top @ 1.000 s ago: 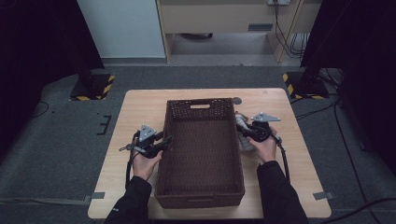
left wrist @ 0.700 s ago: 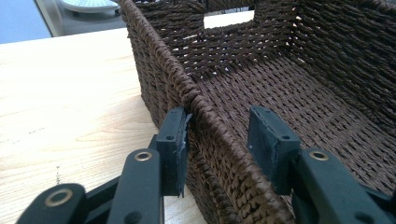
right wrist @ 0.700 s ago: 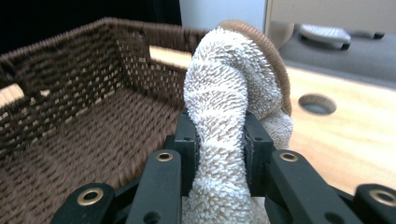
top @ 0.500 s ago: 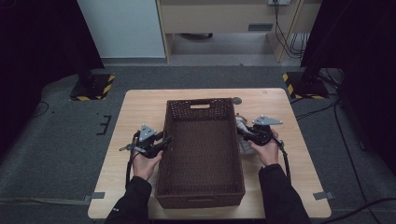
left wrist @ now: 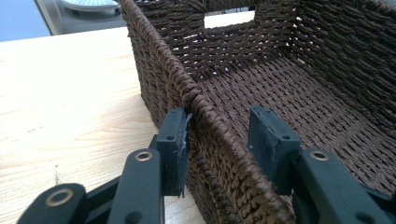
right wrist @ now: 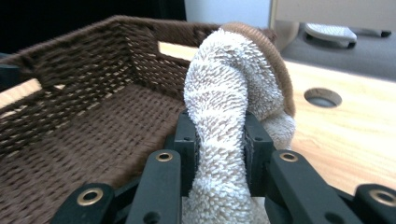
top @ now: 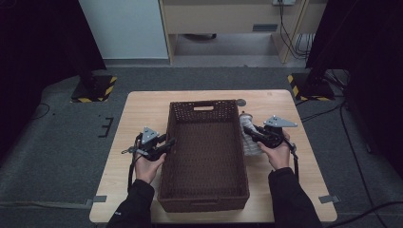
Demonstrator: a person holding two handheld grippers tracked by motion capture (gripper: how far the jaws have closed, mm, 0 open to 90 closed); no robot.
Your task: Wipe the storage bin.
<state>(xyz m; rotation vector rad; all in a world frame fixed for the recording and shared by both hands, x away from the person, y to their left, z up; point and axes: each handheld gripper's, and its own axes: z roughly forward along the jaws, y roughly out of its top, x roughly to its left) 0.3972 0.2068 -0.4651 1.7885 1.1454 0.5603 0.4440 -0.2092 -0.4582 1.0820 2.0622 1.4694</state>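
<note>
A dark brown woven basket point(top: 206, 103) stands in the middle of the wooden table point(top: 142, 114). My left gripper point(top: 168, 142) straddles its left wall: in the left gripper view point(left wrist: 219, 126) one pad lies outside the rim point(left wrist: 187, 88), the other inside, shut on it. At the basket's right side my right gripper point(top: 247, 129) is shut on a cream terry cloth point(top: 248, 140) with a brown edge. In the right gripper view point(right wrist: 219, 128) the cloth point(right wrist: 224, 93) bulges up between the jaws, beside the basket's right wall point(right wrist: 84, 60).
A round hole point(top: 241, 102) sits in the tabletop behind the basket's far right corner, also seen as the hole point(right wrist: 322, 97) in the right gripper view. Bare wood lies left and right of the basket. Dark stands and cables surround the table on the floor.
My right gripper has lifted a little and shifted slightly right with the cloth in it. The left gripper and basket have stayed put.
</note>
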